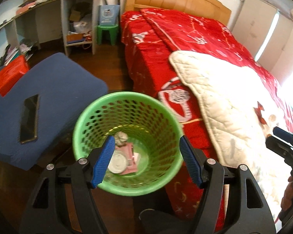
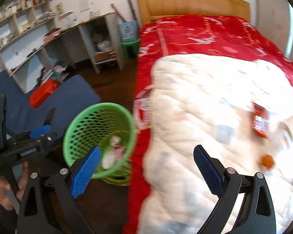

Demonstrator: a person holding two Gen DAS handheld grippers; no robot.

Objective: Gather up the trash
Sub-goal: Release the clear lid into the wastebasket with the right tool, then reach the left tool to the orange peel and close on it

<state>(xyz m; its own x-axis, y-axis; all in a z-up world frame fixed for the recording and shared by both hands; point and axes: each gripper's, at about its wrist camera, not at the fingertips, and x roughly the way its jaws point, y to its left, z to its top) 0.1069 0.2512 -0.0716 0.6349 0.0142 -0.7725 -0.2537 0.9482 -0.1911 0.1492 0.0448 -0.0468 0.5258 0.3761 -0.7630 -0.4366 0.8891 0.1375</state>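
left gripper (image 1: 147,141) open above green basket (image 1: 87,120), trash (image 1: 121,157) inside

No text can be read anywhere — posters, box labels, wrappers all blurred.

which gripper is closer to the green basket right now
Left. The left gripper hangs open right over the green basket, fingers framing its mouth. The right gripper, also open, is off beside it, over the white quilt.

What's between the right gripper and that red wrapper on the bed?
Only bare white quilt lies between the open right gripper and the red wrapper, seen in the right wrist view.
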